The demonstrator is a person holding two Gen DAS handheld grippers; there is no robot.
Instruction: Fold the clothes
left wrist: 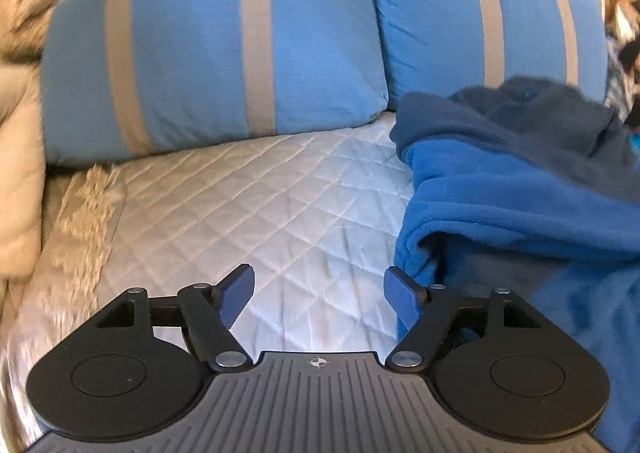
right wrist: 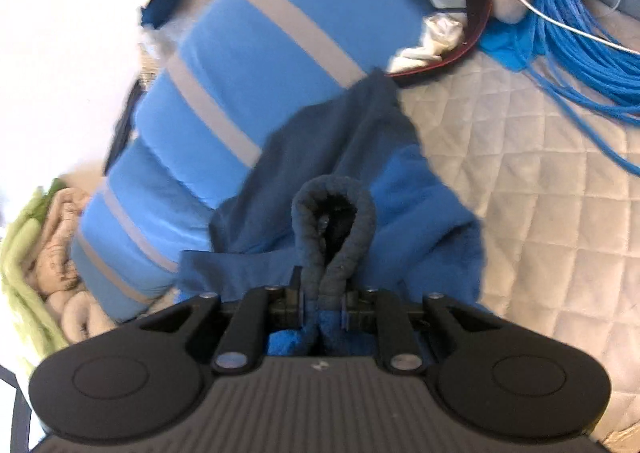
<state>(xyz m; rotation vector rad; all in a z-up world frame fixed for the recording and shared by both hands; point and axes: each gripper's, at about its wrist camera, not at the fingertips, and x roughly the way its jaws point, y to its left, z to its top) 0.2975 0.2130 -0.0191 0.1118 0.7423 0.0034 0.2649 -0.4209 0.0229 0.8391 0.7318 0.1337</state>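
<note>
The left gripper (left wrist: 319,295) stood released, its blue pads (left wrist: 236,301) spread apart with nothing between them, above the pale quilted bedcover (left wrist: 256,205). Its right pad sat just beside the near-left edge of the fleece garment (left wrist: 512,189), a two-tone piece in bright blue and navy that lay bunched on the right side of the bed, its far part resting against the right-hand striped pillow (left wrist: 472,17). A second blue pillow with grey stripes (left wrist: 208,49) leaned at the far left.

The right gripper (right wrist: 322,303) was clenched on a rolled navy edge of the same garment, the fold looping up in front of the jaws. To the far right a coil of blue cable (right wrist: 576,53) lay on the bedcover, and at the left a heap of beige and green fabric (right wrist: 52,253) showed.

No brand, label or writing could be read in either view; only a small crosshair mark showed on each gripper body.
</note>
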